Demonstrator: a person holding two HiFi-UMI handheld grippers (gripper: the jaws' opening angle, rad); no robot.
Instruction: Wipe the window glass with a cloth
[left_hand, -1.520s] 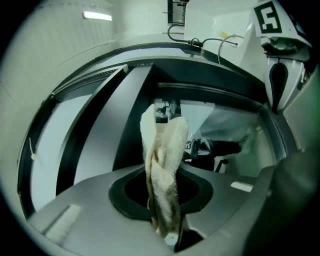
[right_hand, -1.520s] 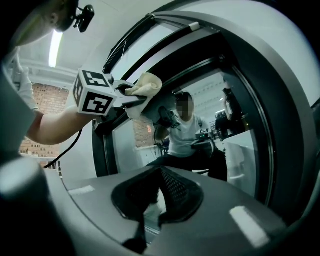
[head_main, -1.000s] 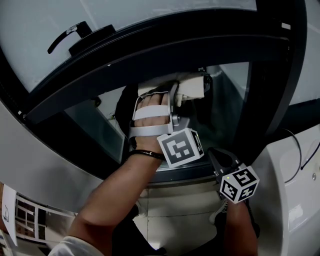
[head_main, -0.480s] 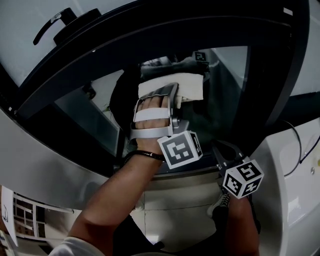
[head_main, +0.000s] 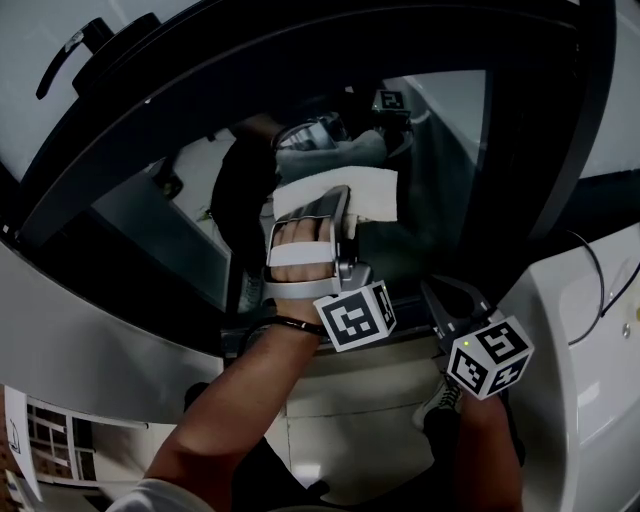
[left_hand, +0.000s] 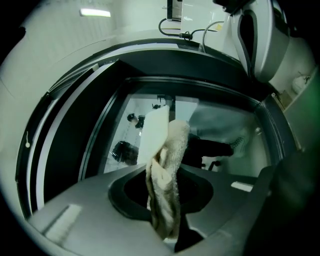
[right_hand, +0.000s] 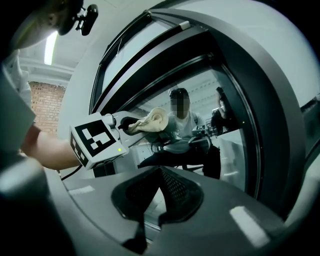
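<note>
Two grippers are up at the window, but only one has anything to work with. The left gripper (head_main: 345, 205) has its jaws closed on a pale folded cloth (head_main: 372, 195). In the left gripper view the cloth rises out of the pinch and runs straight ahead of the jaws. Its far end is spread flat where it appears to meet the window glass (head_main: 445, 160).

From the head view the cloth sits just past the jaw tips and a little to their right. Its long side lies across the pane rather than up and down it. The reflection of the gripper in the glass closes right onto the cloth's upper edge, which suggests contact, though I cannot confirm pressure.

The right gripper (head_main: 445, 305) hangs lower and to the right of the left one, near the bottom of the dark frame (head_main: 540, 130). Its jaws are drawn together at the tips with nothing between them, and it is apart from the cloth.

The relation that matters is that the cloth lies dead ahead of the left gripper, which is plainly the nearer one. Open glass shows to the right of the cloth, out to the frame's upright. With the cloth's long side lying crosswise, a stroke up or down would likely cover the widest band, while a sideways stroke would carry it toward that upright.
</note>
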